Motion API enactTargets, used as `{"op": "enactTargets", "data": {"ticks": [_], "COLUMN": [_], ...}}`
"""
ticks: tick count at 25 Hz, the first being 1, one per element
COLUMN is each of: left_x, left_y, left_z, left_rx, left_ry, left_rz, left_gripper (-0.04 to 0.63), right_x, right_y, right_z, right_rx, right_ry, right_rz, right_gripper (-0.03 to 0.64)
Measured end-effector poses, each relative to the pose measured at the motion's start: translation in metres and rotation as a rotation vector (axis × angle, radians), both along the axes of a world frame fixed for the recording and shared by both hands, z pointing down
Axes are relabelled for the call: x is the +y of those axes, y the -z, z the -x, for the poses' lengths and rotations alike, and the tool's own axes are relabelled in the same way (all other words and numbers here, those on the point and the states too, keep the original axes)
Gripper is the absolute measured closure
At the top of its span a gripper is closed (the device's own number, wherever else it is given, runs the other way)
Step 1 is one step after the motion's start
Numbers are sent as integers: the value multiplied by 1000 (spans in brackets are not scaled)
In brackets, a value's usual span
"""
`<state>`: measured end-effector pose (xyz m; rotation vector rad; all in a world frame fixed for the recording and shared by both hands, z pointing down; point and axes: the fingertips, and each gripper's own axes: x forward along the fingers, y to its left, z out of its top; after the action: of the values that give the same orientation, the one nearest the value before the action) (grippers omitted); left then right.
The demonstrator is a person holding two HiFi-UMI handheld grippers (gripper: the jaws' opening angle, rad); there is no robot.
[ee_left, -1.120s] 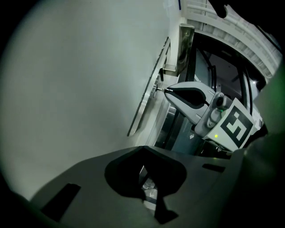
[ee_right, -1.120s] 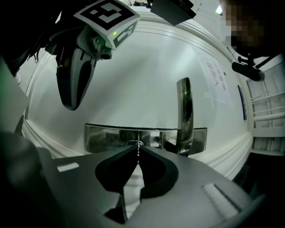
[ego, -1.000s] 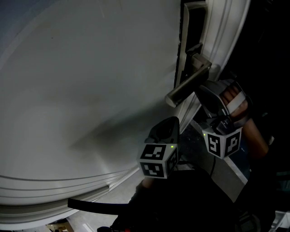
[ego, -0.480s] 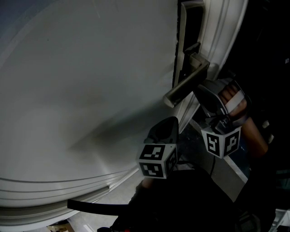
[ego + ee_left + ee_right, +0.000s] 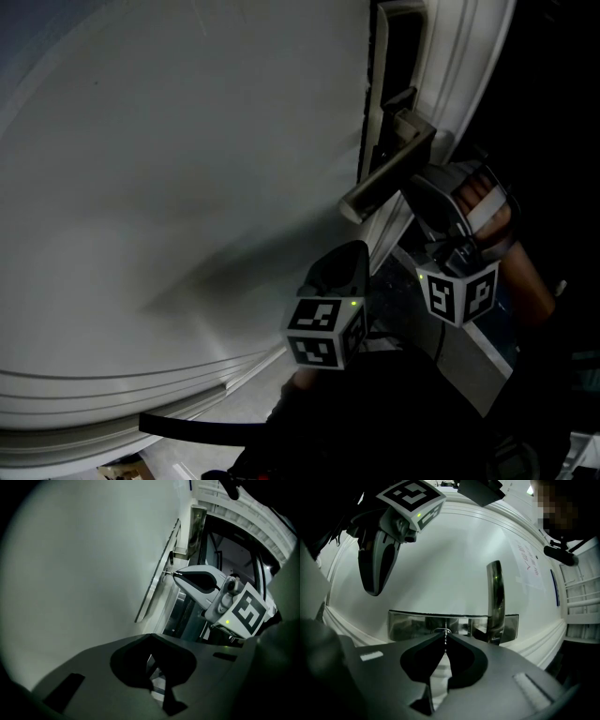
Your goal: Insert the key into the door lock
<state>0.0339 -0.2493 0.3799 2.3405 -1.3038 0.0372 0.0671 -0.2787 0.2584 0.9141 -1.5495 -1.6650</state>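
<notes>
Pinching the key (image 5: 446, 644) at the door lock (image 5: 441, 630) is the right gripper (image 5: 445, 636); left gripper (image 5: 151, 656) closed

Dim indoor doorway: white moulded door (image 5: 187, 187), metal lever handle (image 5: 389, 173), steel lock plate (image 5: 412, 624).

Barely any change. Versus a second ago, the door handle (image 5: 389, 173) and the right hand-held gripper (image 5: 419, 192) holding the key (image 5: 445, 638) sit a hair further left in the head view. Since half a second ago, almost no shift.
</notes>
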Motion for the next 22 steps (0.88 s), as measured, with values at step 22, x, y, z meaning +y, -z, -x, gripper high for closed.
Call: {"op": "enactTargets", "data": {"ticks": [22], "left_x": [0], "left_y": [0], "left_z": [1], "left_rx": [7], "left_ry": [3], "left_rz": [1], "left_gripper": [595], "right_x": [-1], "right_y": [1], "right_z": [1], "right_rx": [-1], "right_ry": [-8], "right_rz": [3], "right_gripper": [604]}}
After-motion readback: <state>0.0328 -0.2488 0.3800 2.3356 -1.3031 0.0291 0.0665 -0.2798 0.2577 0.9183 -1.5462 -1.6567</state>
